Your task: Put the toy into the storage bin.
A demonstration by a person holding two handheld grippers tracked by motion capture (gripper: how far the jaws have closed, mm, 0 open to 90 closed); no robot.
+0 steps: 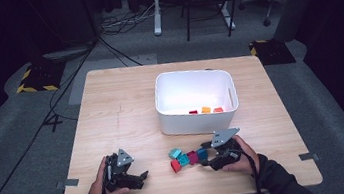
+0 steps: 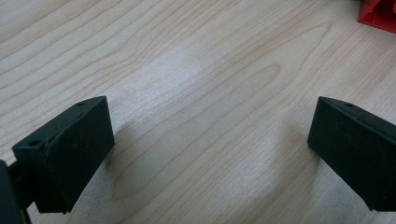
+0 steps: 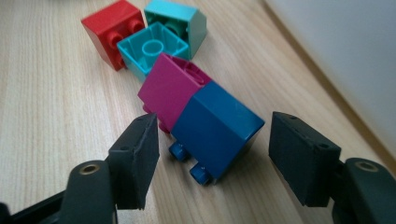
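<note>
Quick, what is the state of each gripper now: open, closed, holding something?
Left gripper: open, nothing between its jaws.
Right gripper: open, jaws around the blue block but not pressing it.

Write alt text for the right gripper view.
The right gripper, with its two black jaws open, straddles a blue brick lying on its side on a light wooden table; neither pad touches it. A magenta brick lies against the blue one, with two teal bricks and a red brick beyond.
</note>
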